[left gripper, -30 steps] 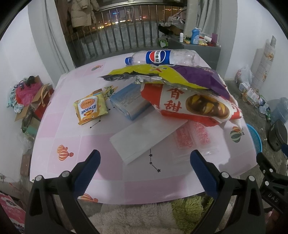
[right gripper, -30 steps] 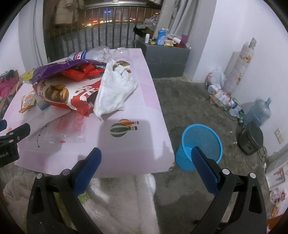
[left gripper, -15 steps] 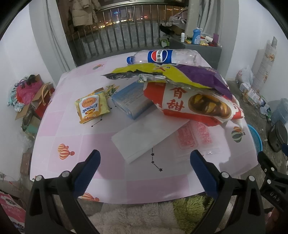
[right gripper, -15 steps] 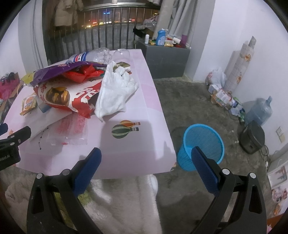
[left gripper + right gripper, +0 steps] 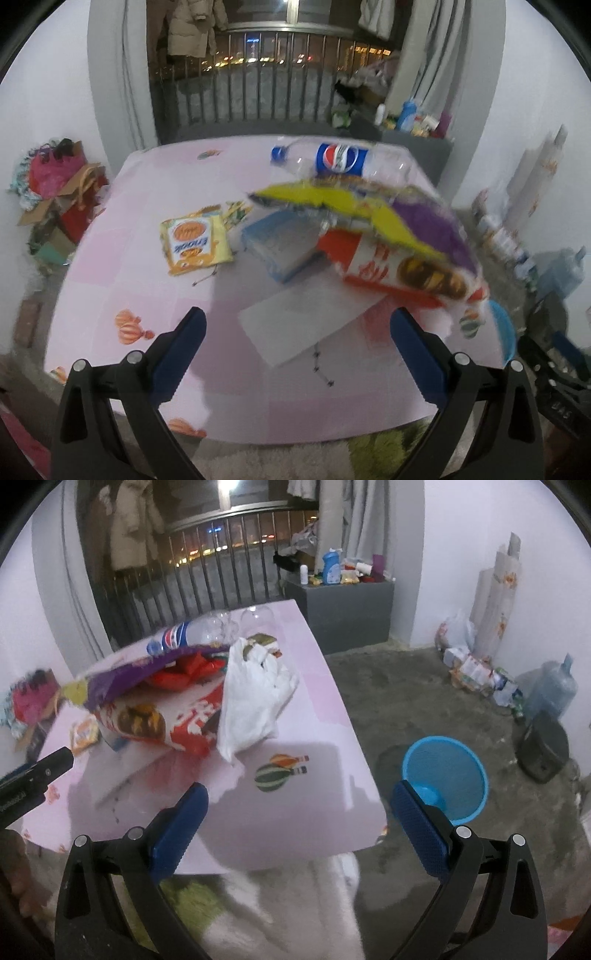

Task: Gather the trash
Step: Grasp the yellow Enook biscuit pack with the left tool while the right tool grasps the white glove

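On the counter (image 5: pixel 110 258) the wrappers (image 5: pixel 388 236) lie heaped under the bottle (image 5: pixel 340 160), both grippers — left (image 5: pixel 295 332), right (image 5: pixel 297 812) — spread and empty; tugging one could roll it off, far from the bin (image 5: pixel 445 775).

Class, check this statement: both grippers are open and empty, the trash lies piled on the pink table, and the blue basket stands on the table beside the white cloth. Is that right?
Not quite. The blue basket stands on the floor beside the pink table, not on it, as the right wrist view shows. The rest holds: the left gripper and right gripper are open and empty.
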The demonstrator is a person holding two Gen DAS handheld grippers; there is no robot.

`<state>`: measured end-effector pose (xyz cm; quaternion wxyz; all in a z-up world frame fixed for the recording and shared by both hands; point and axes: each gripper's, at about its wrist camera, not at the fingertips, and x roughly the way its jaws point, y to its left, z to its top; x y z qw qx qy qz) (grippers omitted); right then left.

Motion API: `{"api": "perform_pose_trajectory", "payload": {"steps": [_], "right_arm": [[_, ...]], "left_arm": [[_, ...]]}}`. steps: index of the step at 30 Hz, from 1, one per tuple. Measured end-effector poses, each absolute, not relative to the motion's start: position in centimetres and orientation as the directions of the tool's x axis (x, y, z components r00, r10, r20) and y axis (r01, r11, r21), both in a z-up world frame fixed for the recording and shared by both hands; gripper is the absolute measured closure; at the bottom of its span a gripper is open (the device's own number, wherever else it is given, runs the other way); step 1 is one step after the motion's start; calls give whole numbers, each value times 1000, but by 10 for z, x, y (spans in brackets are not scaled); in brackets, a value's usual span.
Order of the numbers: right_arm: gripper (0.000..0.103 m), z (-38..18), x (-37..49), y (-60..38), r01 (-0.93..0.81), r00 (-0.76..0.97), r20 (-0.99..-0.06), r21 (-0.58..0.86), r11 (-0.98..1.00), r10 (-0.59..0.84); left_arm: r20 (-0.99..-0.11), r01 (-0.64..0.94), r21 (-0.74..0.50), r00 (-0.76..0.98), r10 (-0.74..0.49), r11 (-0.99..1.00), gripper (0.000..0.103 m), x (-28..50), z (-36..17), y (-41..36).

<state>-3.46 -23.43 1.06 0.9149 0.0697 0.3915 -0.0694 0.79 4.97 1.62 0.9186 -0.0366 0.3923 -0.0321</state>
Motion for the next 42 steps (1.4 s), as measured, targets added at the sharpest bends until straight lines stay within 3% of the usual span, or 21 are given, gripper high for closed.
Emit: {"api": "perform_pose_trajectory", "payload": {"steps": [4, 10, 17, 26, 35, 42], "right_arm": [[8, 16, -33, -242, 193, 705, -706, 114, 975, -57], [8, 18, -31, -253, 195, 720, -693, 169, 966, -24], [8, 22, -31, -258, 191, 738, -675, 212, 958, 2], [14, 9, -27, -253, 157, 698, -711, 268, 950, 85], [21, 8, -19, -252, 159, 683, -722, 294, 943, 110], [24, 12, -2, -260, 167, 696, -710, 303, 938, 105]], "left_arm": [[-624, 102, -236, 747, -231, 966, 6, 5, 29, 63], [-553, 99, -292, 794, -252, 951, 5, 4, 45, 71], [-542, 134, -335, 782, -307, 933, 5, 5, 45, 83], [-555, 188, -209, 785, -275, 960, 6, -2, 32, 91], [-586, 144, -221, 771, -249, 965, 6, 10, 18, 112], [-597, 90, -195, 779, -191, 977, 17, 33, 12, 137]]}}
